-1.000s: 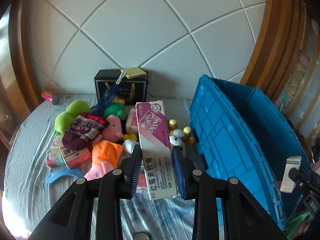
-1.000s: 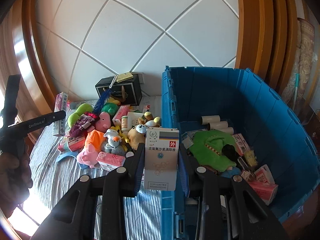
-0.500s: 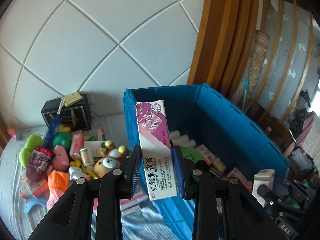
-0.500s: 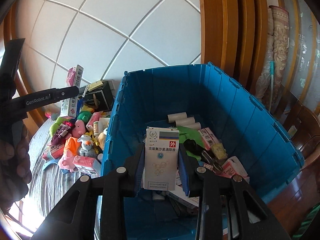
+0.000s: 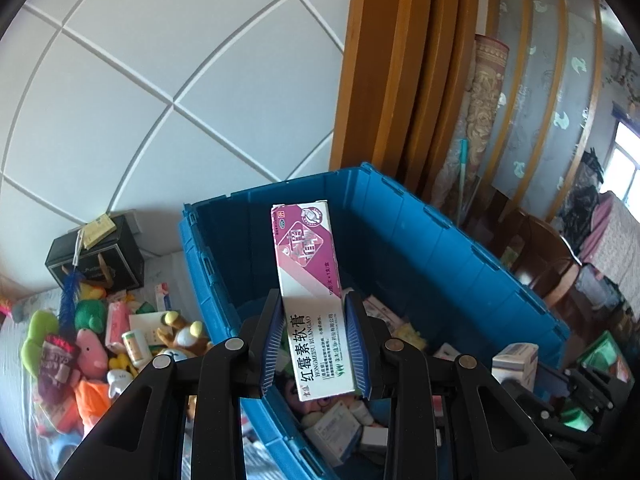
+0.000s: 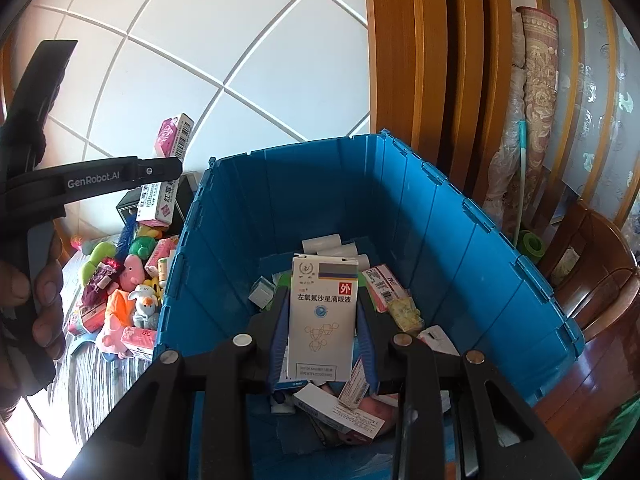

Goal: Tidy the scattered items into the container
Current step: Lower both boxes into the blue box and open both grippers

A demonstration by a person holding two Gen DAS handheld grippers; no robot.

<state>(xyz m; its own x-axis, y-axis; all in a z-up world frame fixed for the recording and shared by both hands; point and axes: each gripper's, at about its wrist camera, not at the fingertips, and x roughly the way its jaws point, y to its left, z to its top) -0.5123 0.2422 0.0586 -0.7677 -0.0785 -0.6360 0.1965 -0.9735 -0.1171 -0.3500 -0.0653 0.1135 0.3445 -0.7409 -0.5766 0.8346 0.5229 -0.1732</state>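
White wall (image 5: 168, 80) with a diagonal grid of grooves sits straight ahead of both grippers, and a chunky wood frame (image 6: 412, 64) runs up just right of it. Further right there's a rolled rug (image 6: 536, 92), frosted panels (image 5: 560, 92) and a bright window (image 5: 628, 160) at the edge.

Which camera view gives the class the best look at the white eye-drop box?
The right wrist view: the white eye-drop box fills the centre, its printed front facing the camera, clamped in the right claw. The left wrist view shows only a small part of it at the lower right, side on.
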